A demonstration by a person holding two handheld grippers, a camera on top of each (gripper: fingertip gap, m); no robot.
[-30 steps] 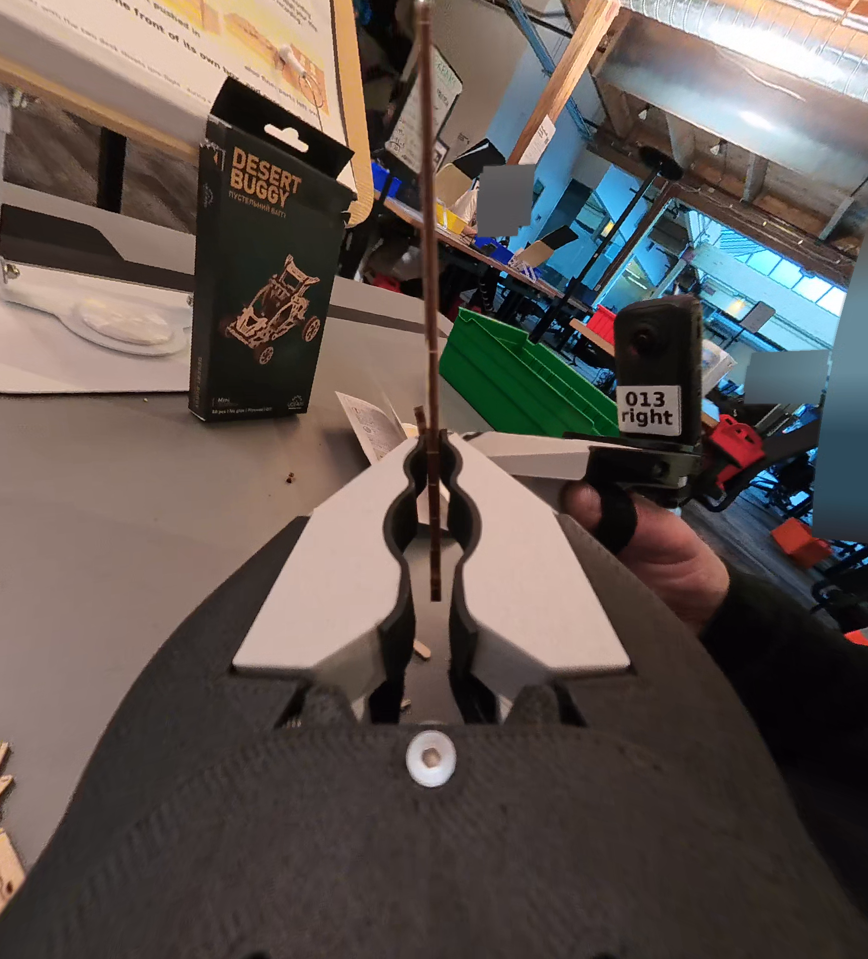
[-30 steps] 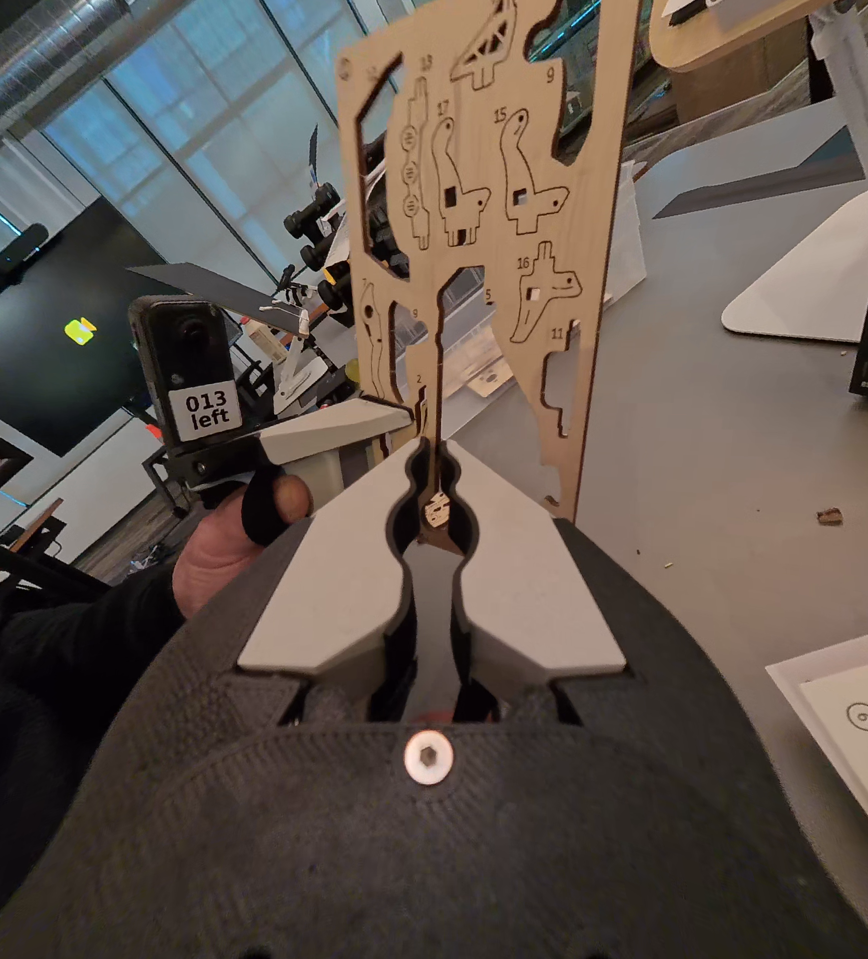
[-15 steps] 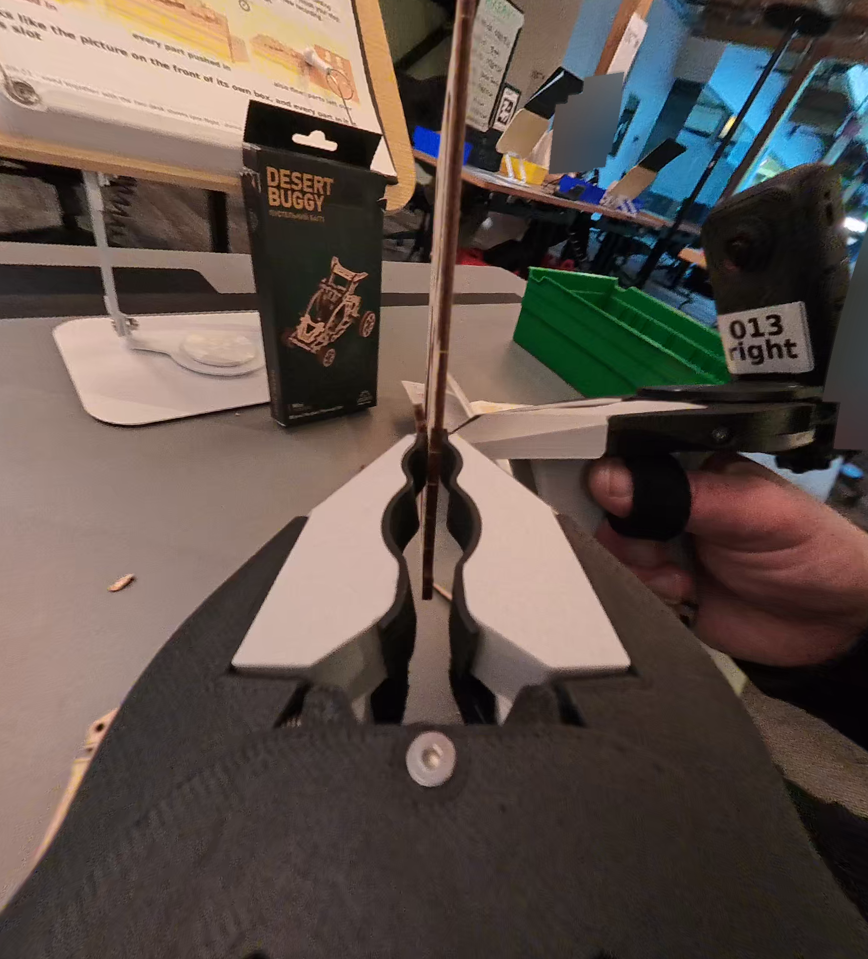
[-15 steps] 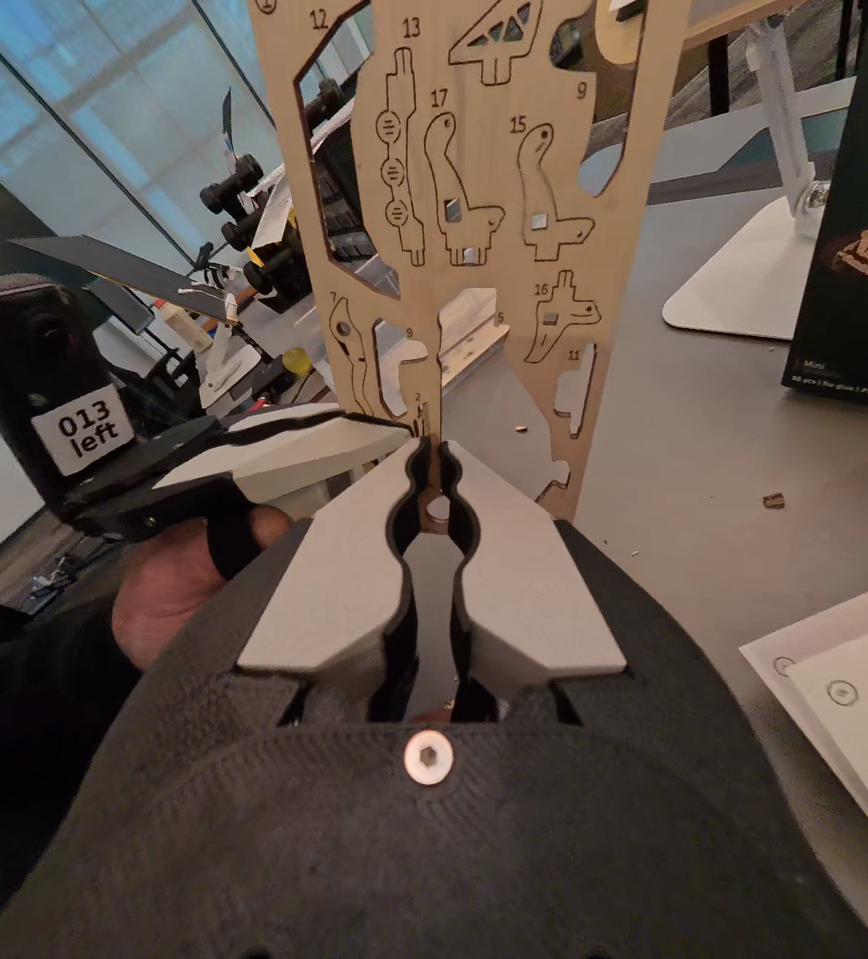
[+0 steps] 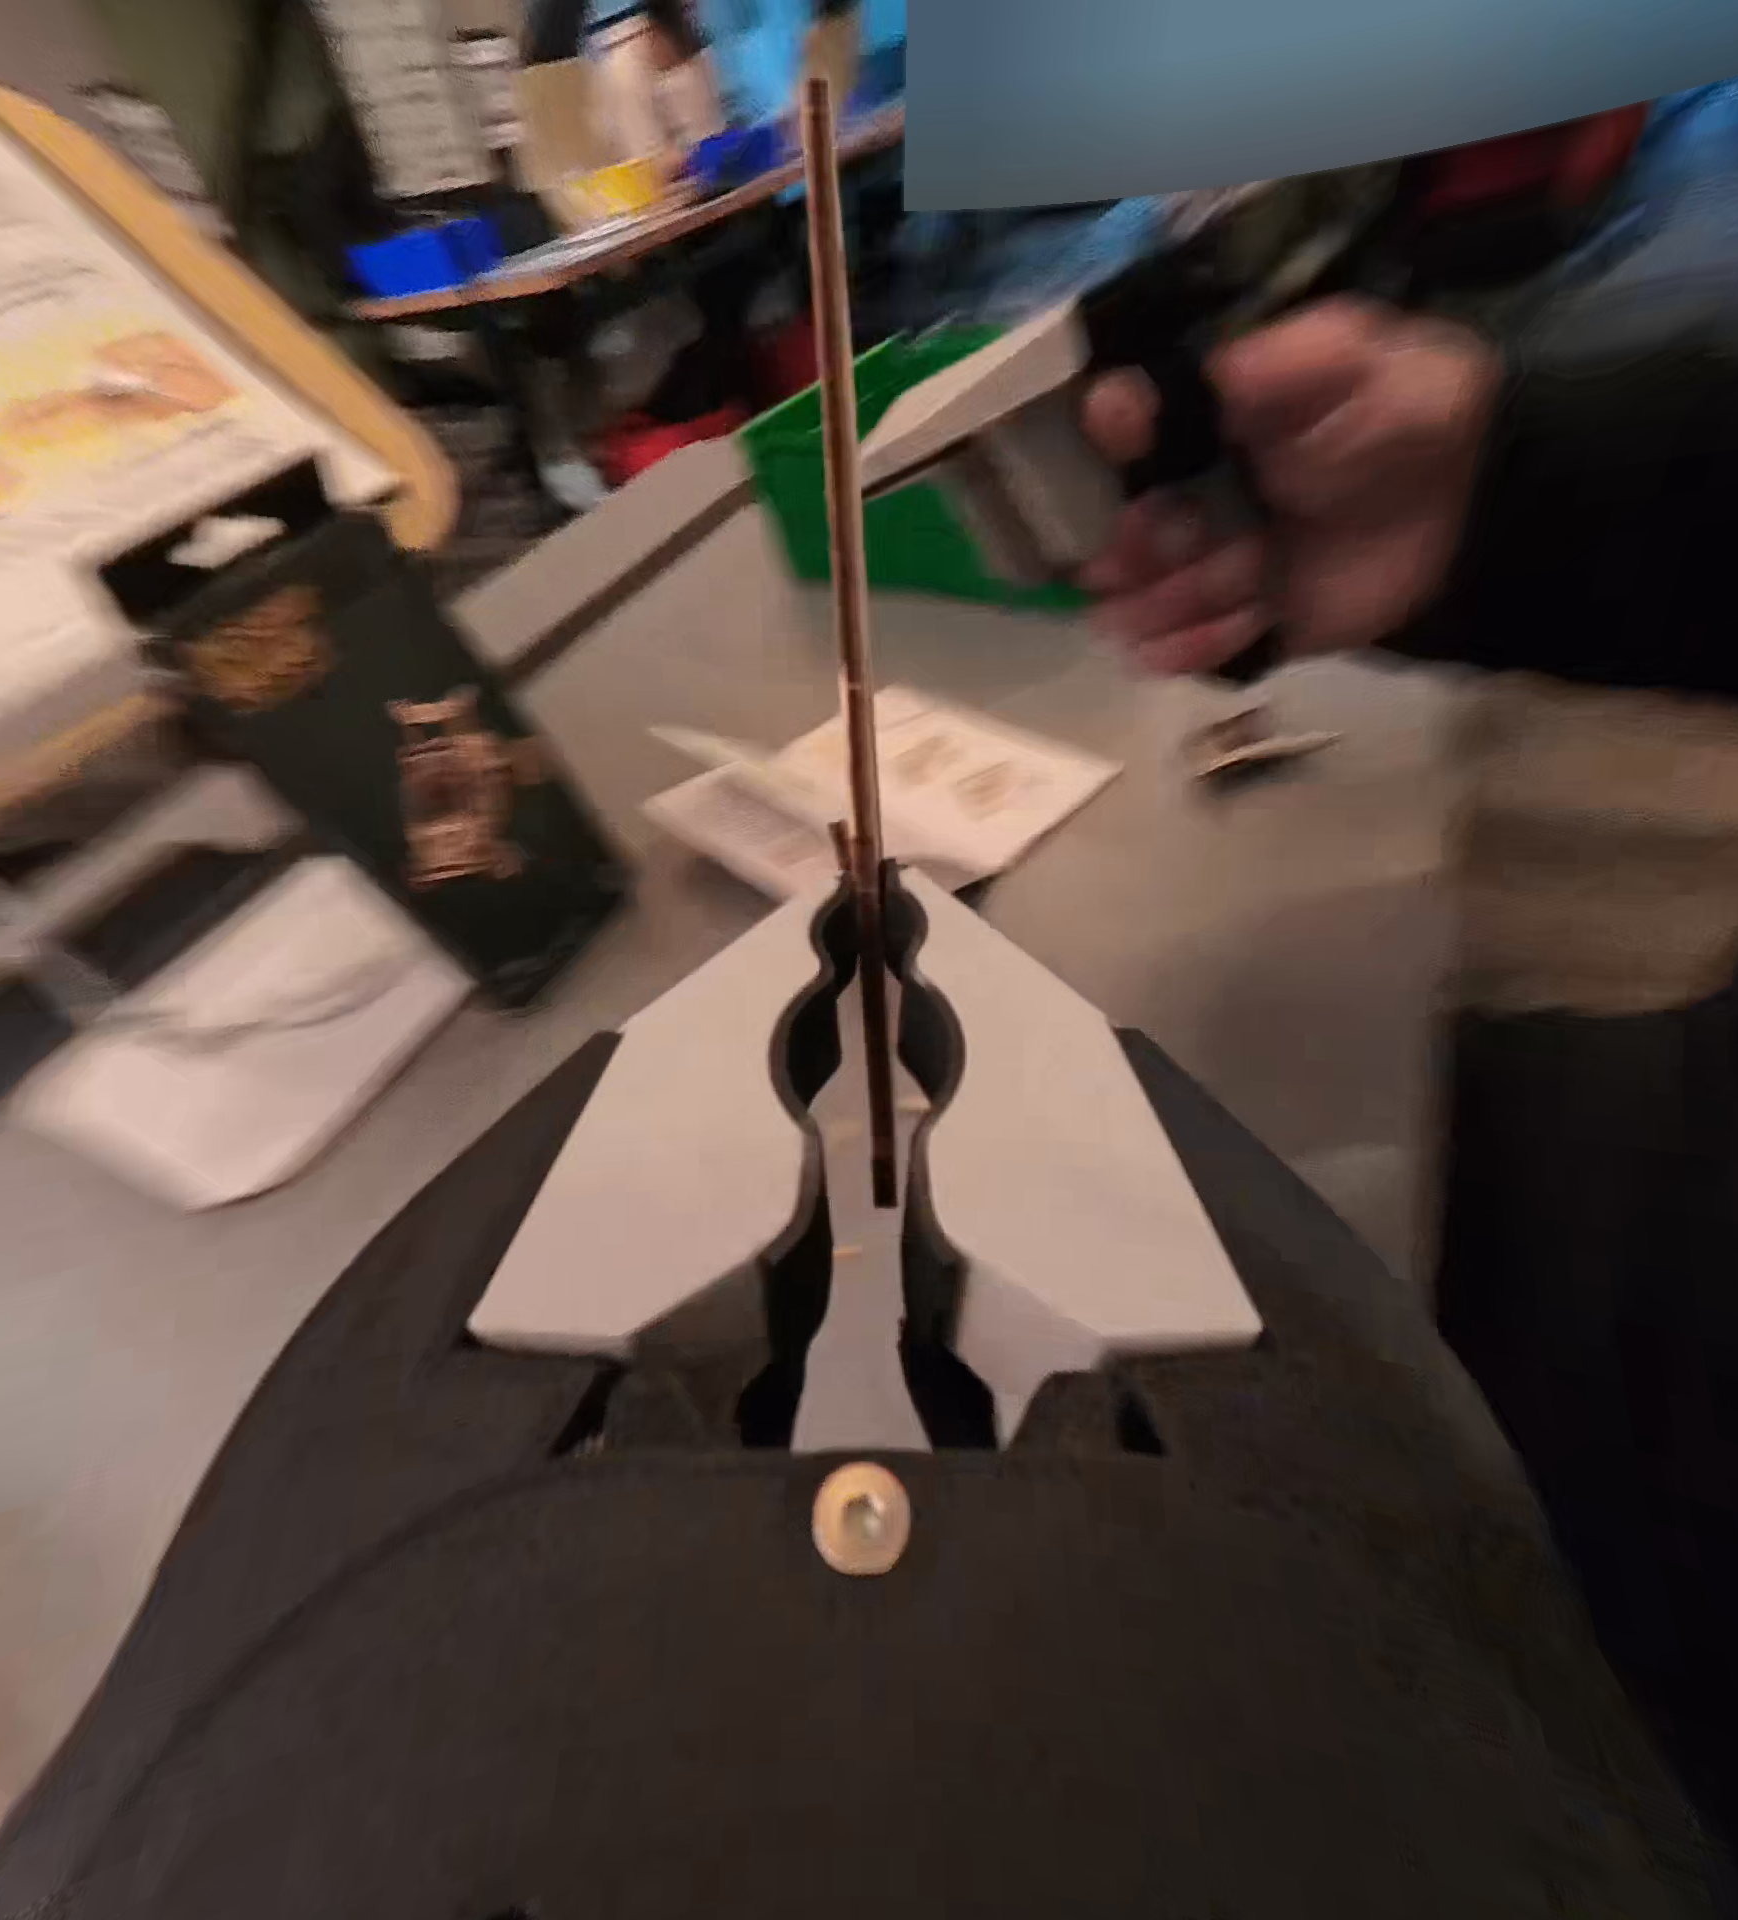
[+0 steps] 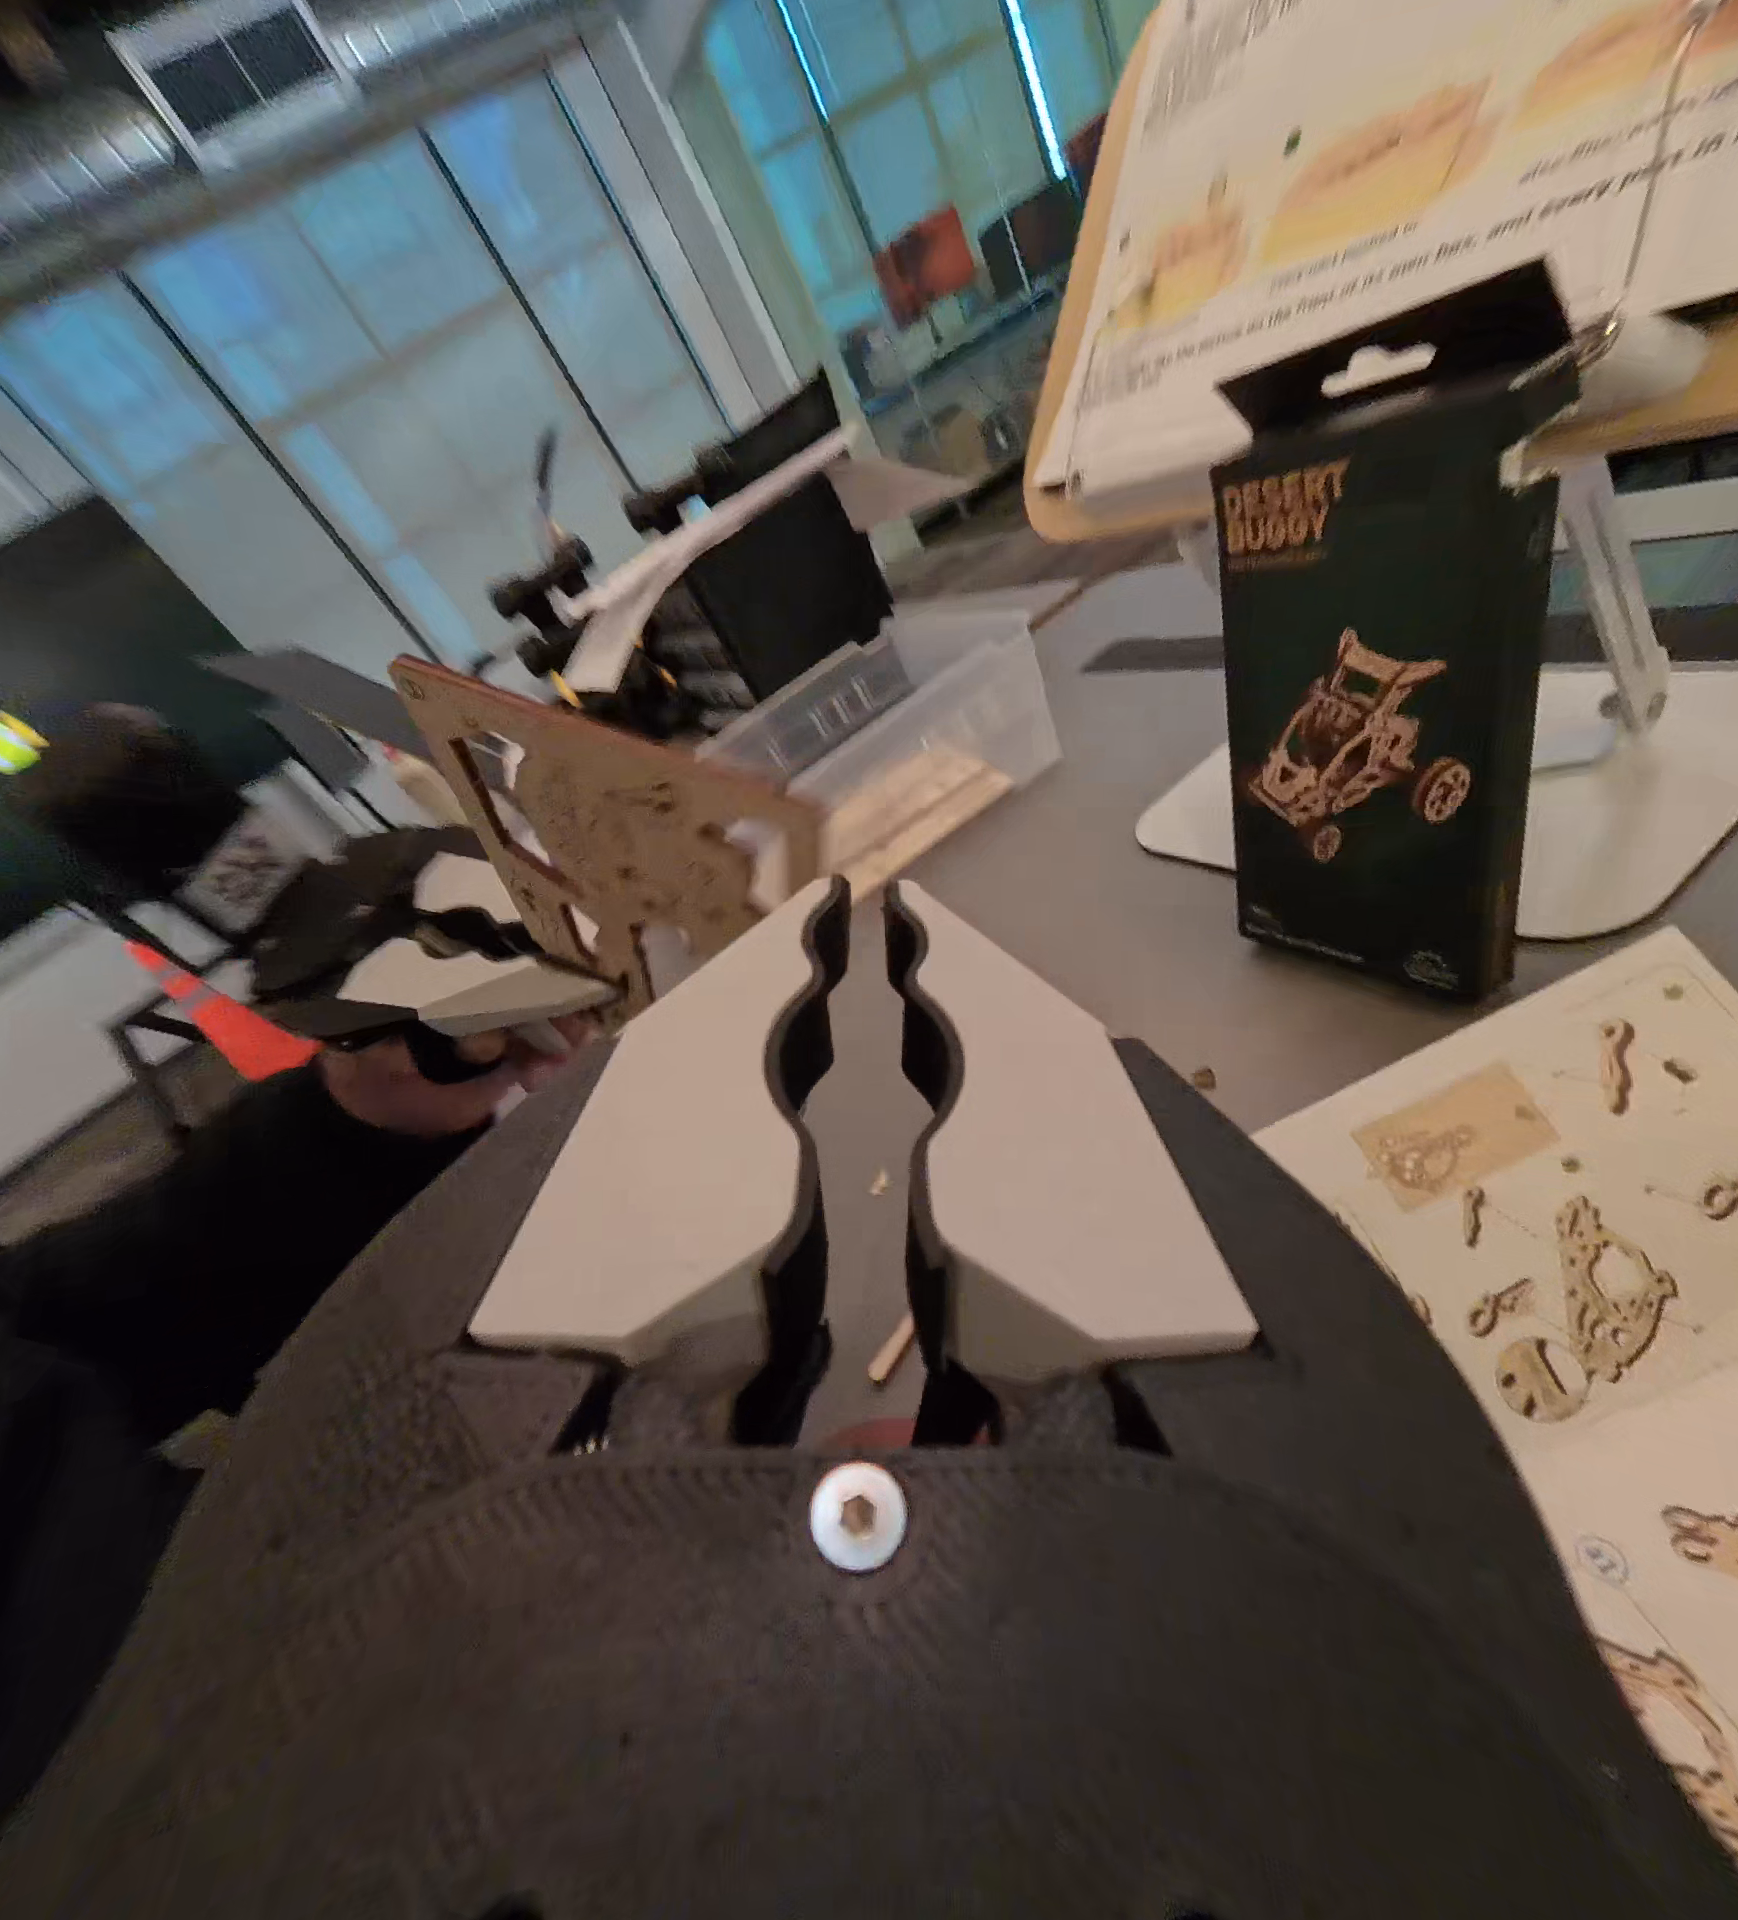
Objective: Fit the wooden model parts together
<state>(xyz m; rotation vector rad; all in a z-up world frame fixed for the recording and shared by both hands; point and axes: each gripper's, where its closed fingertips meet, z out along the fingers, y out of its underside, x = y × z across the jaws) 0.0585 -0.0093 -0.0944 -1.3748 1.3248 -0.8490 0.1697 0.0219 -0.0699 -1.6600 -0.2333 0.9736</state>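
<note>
The left gripper (image 5: 867,894) is clenched on the thin wooden parts sheet (image 5: 839,436), both pads pressing its faces; seen edge-on in the left wrist view, the sheet stands up from the fingertips above the grey table (image 5: 1208,935). The right wrist view shows the same sheet (image 6: 626,821) broadside, tilted, its surface full of cut-out shapes, gripped at its lower corner. The right gripper (image 6: 867,904) is apart from the sheet, its jaws slightly parted with only bare table showing between them. Behind the sheet sits a clear plastic bin (image 6: 906,707); pale wooden pieces lie in it, though blur hides their exact shape. A green bin (image 5: 906,520) stands at the table's far edge; its contents cannot be told. A dark model box (image 6: 1374,707) stands upright, closed, in front of a white stand (image 6: 1623,831). An instruction sheet (image 6: 1571,1299) lies flat on the table at the right, and a folded leaflet (image 5: 948,790) lies beyond the left fingertips.
</note>
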